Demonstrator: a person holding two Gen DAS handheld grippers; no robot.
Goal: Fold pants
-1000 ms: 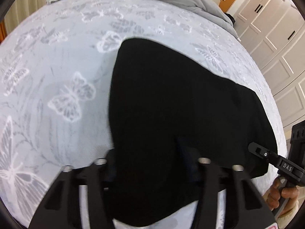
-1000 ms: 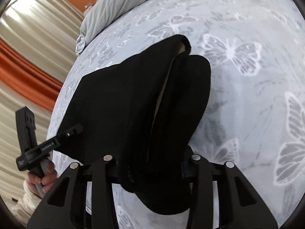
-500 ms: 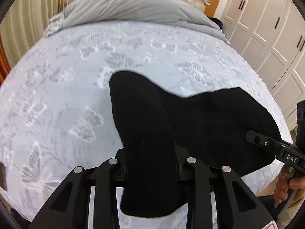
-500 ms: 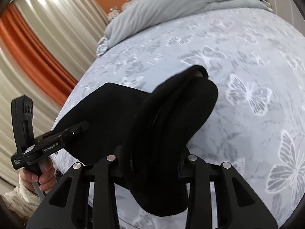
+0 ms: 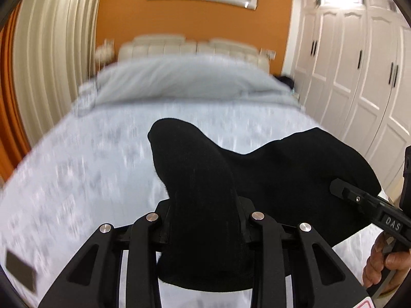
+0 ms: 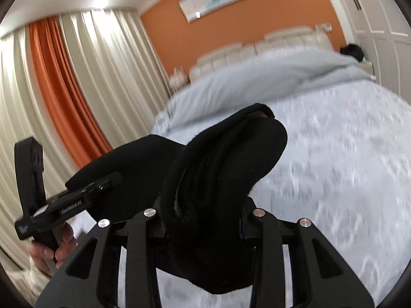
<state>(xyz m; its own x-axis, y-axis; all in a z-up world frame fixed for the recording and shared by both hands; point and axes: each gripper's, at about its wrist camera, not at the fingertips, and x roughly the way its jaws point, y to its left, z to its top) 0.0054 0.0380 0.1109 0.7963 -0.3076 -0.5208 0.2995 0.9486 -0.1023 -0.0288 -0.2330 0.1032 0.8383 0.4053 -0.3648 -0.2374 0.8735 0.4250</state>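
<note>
The black pants (image 5: 295,174) hang lifted over the bed, held at two places along one edge. My left gripper (image 5: 203,220) is shut on a thick fold of the cloth, which covers its fingertips. My right gripper (image 6: 203,220) is shut on another bunched fold of the pants (image 6: 226,154). In the left wrist view the right gripper (image 5: 339,187) shows at the right edge, its tip buried in the cloth. The left gripper (image 6: 110,179) appears at the left of the right wrist view, also in the cloth. The fabric sags between the two grips.
Below lies the butterfly-print bedspread (image 5: 90,166), with a grey duvet (image 5: 179,77) bunched at the headboard. White wardrobe doors (image 5: 359,77) stand to the right, curtains (image 6: 77,77) to the left. A small dark flat object (image 5: 20,272) lies on the bed's near left. A person's hand (image 5: 385,264) grips each handle.
Both grippers have risen with the pants and tilted up toward level. The cloth has come up off the bedspread, and the headboard and orange wall have come into view.
</note>
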